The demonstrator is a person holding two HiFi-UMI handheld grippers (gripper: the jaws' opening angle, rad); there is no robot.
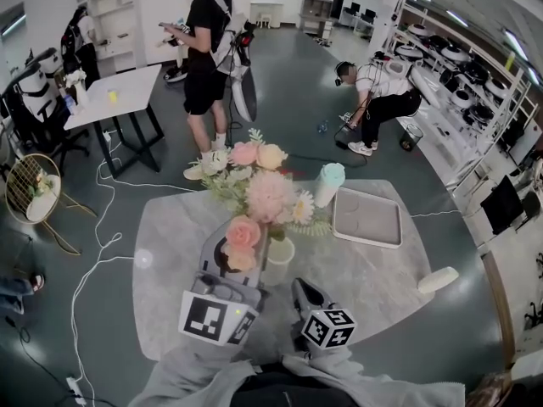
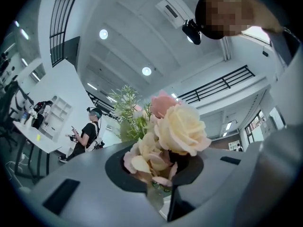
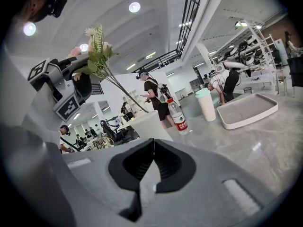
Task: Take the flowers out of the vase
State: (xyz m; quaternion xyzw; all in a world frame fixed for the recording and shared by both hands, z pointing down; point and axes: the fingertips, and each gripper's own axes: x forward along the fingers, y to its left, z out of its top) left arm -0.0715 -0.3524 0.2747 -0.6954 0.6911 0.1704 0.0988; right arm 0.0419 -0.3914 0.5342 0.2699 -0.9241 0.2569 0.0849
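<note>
A bunch of pink and cream artificial flowers (image 1: pixel 259 189) rises over the middle of the marble table (image 1: pixel 170 227). My left gripper (image 1: pixel 235 254) is shut on the bunch low down, tilted upward. In the left gripper view a cream rose (image 2: pixel 182 129) and a pink rose (image 2: pixel 162 103) fill the gap between the jaws of the left gripper (image 2: pixel 158 174). The white vase (image 1: pixel 279 259) stands just right of that gripper. From the right gripper view, thin stems (image 3: pixel 124 92) slant down to the vase (image 3: pixel 146 125). My right gripper (image 1: pixel 302 287) (image 3: pixel 153 143) is shut and empty, near the vase.
A white tray (image 1: pixel 366 218) and a mint cup (image 1: pixel 329 184) stand on the table's far right, with a water bottle (image 3: pixel 177 116) beside the vase. A white oblong object (image 1: pixel 437 280) lies near the right edge. People stand and crouch beyond the table.
</note>
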